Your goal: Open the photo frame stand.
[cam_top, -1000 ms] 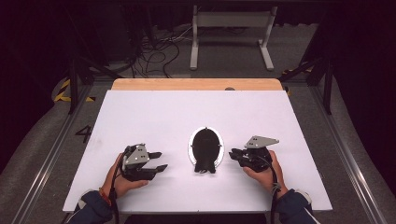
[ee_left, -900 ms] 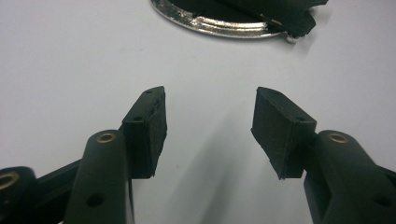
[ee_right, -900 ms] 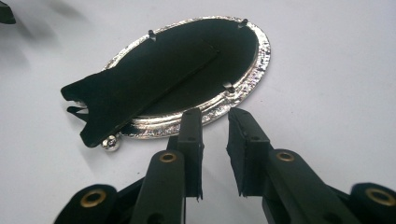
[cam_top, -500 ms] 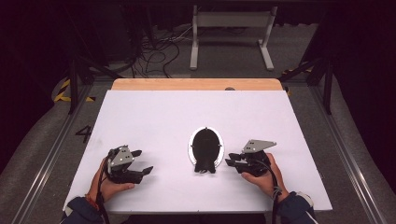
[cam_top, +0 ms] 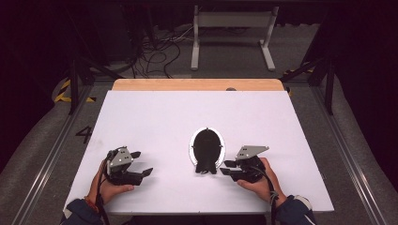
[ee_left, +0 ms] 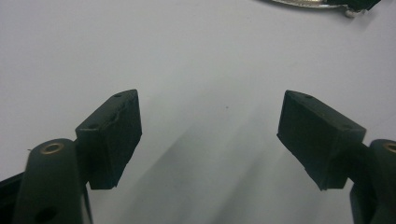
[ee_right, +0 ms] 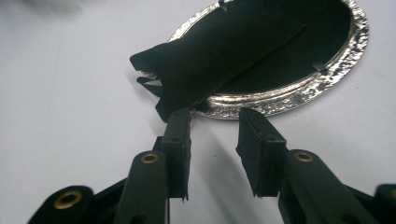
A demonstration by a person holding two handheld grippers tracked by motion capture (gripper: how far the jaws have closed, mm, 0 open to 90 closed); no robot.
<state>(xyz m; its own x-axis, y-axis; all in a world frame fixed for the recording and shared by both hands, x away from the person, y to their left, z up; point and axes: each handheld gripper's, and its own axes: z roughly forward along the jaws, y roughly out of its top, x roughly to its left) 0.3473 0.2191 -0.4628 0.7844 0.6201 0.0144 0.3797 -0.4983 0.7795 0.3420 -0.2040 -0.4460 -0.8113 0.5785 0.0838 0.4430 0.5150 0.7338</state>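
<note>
In the left gripper view the oval frame [ee_left: 308, 3] is cut off by the top edge, leaving just a sliver of silver rim. Its front face lies down on the table [cam_top: 155, 117], hidden. Both forearms are cut off at the bottom of the high view.

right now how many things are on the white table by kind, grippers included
Handheld grippers: 2, the left gripper and the right gripper, both with jaws apart and nothing between them
Oval silver-rimmed frame with a black back: 1
Total: 3
</note>
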